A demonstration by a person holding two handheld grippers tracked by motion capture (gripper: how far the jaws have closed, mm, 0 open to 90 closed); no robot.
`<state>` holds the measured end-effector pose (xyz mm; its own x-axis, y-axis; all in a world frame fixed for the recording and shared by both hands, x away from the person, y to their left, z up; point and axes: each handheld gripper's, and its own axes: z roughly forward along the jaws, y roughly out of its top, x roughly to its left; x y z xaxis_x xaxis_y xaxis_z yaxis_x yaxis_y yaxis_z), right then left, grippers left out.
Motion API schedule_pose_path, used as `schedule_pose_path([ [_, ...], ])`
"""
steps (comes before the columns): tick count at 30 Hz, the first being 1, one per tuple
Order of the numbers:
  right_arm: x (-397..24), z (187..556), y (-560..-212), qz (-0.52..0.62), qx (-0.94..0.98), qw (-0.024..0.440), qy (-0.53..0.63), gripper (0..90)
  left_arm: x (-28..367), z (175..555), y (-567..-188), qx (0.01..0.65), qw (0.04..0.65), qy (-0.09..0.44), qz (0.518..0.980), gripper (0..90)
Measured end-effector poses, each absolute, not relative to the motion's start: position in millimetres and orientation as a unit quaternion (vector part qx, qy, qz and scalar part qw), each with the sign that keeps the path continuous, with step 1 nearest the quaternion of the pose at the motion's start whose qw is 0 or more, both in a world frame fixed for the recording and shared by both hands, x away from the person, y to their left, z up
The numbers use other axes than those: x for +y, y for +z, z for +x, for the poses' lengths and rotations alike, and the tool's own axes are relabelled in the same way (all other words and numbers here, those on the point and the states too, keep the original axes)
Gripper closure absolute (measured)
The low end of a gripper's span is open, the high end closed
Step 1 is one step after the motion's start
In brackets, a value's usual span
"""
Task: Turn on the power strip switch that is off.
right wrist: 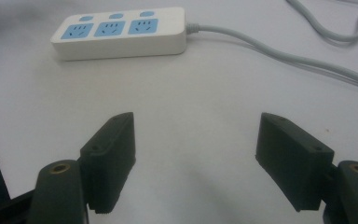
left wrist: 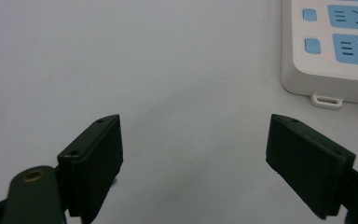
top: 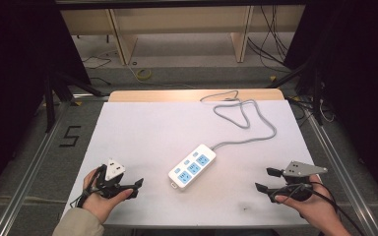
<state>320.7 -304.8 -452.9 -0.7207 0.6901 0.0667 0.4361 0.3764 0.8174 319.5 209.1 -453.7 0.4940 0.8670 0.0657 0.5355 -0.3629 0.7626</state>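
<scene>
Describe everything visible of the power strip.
The power strip is a white, plastic-looking bar with three blue sockets, each with a small blue button beside it, and a hanging tab at its near end. It lies flat and diagonal mid-table. Its grey cord loops away toward the far edge. Nothing is plugged in; neither gripper touches it.

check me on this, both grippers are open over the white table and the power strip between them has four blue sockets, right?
Not quite: the power strip has three blue sockets, not four, as the right gripper view shows, each with a small blue button beside it. The rest holds: the left gripper and the right gripper are both open over the white table, with the strip lying between them.
</scene>
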Motion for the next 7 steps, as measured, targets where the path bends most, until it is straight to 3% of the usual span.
schedule_pose_path([
  [7,-305.2,321.2,-453.1,0.345,0.817,0.144,0.439,28.9,205.8,322.1,-453.2,0.443,0.349,0.241,0.79,18.2],
])
